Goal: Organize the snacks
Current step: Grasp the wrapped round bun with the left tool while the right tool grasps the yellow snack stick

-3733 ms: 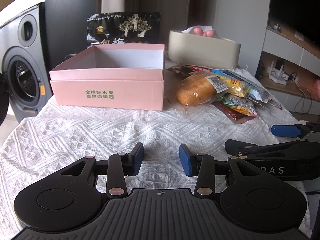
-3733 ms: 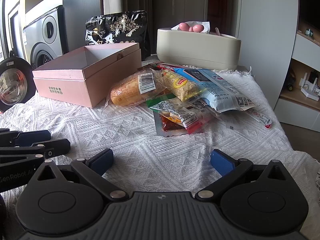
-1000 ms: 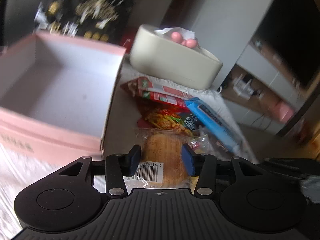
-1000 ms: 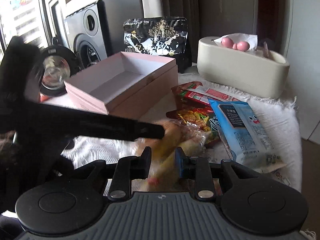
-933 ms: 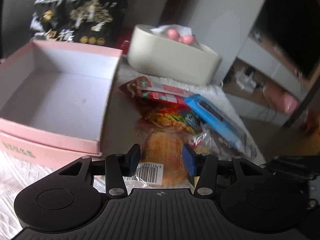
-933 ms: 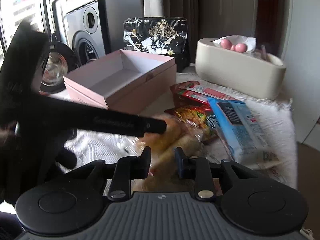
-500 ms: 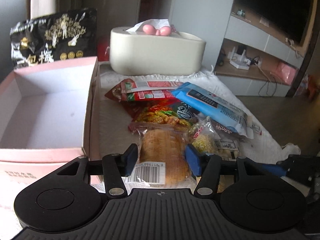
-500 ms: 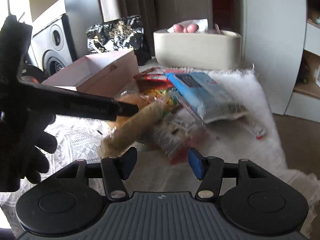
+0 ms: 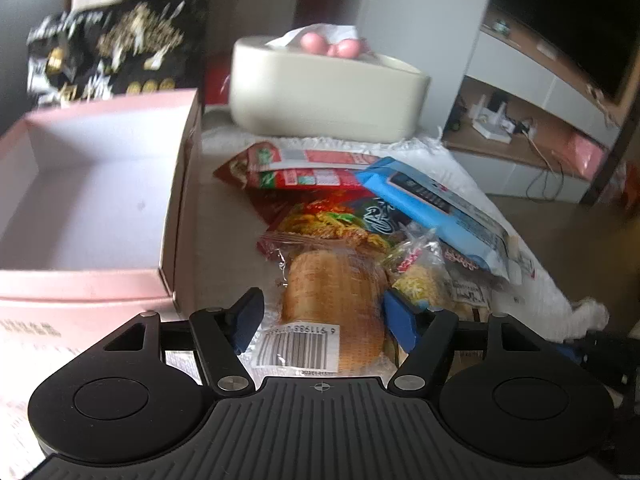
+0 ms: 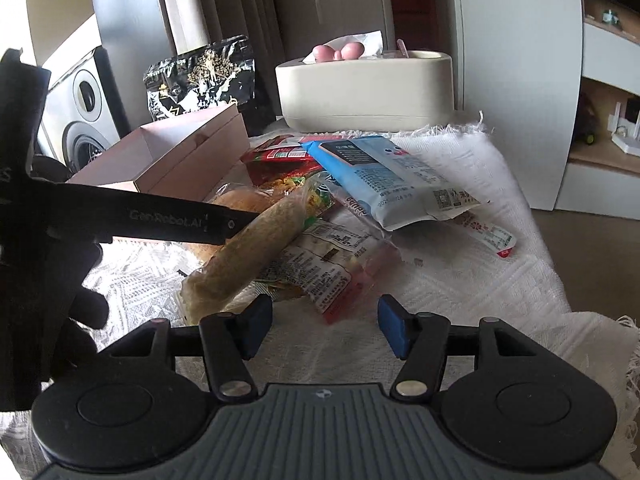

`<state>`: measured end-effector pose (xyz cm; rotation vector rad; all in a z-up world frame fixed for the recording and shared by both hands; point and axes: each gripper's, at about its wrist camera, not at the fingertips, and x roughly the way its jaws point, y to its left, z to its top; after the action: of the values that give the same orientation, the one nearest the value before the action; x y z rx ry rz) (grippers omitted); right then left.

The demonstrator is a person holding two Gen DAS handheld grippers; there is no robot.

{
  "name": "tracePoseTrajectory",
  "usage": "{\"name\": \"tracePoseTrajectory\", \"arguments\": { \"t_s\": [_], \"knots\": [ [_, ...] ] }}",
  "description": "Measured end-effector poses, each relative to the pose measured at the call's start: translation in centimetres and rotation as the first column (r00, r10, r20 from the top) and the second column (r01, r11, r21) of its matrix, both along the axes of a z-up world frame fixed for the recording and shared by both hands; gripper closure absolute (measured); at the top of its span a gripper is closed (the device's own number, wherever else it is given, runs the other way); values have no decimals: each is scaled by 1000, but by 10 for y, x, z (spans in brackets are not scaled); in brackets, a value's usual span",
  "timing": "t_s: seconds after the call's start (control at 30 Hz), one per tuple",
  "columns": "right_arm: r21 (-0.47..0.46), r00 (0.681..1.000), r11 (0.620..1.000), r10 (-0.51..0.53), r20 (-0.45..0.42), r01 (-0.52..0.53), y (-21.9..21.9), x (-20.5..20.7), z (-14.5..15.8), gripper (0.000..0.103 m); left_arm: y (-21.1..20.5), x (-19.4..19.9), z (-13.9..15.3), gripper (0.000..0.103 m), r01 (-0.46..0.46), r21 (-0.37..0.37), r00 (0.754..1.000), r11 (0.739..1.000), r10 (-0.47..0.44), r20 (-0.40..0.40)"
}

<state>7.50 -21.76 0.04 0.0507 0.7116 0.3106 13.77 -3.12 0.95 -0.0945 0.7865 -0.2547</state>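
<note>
Bread roll [image 9: 334,300] in its clear wrapper sits between my left gripper's [image 9: 324,318] blue pads, which look spread either side of it, so I can't tell if they're actually pinching. It's lifted at the front of the snack pile, right beside the open pink box [image 9: 100,204]. My right gripper [image 10: 325,326] hangs wide apart over the white cloth [image 10: 460,280], near the blue packet [image 10: 384,176].
</note>
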Motion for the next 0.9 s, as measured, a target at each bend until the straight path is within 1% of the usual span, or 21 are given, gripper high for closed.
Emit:
{"name": "tracePoseTrajectory", "arguments": {
  "t_s": [0.1, 0.17, 0.23, 0.27, 0.33, 0.43, 0.47, 0.53, 0.67, 0.77, 0.83, 0.9],
  "knots": [
    [14, 1000, 1000, -2, -2, 2, -2, 1, -1, 44, 1, 2, 2, 32, -11, -15, 1000, 1000, 11, -18],
    [14, 1000, 1000, -2, -1, 2, -2, 0, -1, 44, 2, 1, 4, 36, -2, -21, 1000, 1000, 2, -15],
    [15, 1000, 1000, -2, -1, 2, -2, 1, -1, 43, 3, -4, 7, 42, 6, -38, 1000, 999, -6, -12],
    [15, 1000, 1000, -2, -2, 2, -2, 1, -1, 43, 5, -8, 10, 43, 11, -49, 1000, 999, -11, -10],
    [13, 1000, 1000, -1, -1, 1, -2, 1, -1, 43, 6, -21, 18, 44, 31, -61, 999, 998, -30, 17],
    [15, 1000, 1000, -1, -1, 1, -2, 1, -1, 43, 9, -47, 31, 44, 61, -35, 996, 998, -58, 61],
    [15, 1000, 1000, -2, -2, 2, -2, 1, -1, 43, 13, -57, 34, 44, 70, -44, 996, 997, -67, 66],
    [6, 1000, 1000, -1, -3, 1, 0, 1, -1, 42, 25, -75, 37, 44, 83, -85, 995, 993, -79, 56],
    [-31, 1000, 999, 17, -5, -17, 5, 2, -1, 38, 53, -110, 34, 45, 47, -126, 998, 991, -42, 40],
    [-82, 999, 995, 50, -10, -50, 12, 4, -1, 33, 76, -131, 31, 45, -2, -165, 999, 986, 9, 39],
    [-108, 998, 992, 62, -14, -63, 15, 3, 0, 32, 92, -142, 31, 45, -45, -198, 997, 979, 55, 45],
    [-110, 999, 993, 35, -10, -36, 14, 0, 2, 33, 107, -153, 32, 45, -86, -197, 994, 977, 98, 55]
  ]
}}
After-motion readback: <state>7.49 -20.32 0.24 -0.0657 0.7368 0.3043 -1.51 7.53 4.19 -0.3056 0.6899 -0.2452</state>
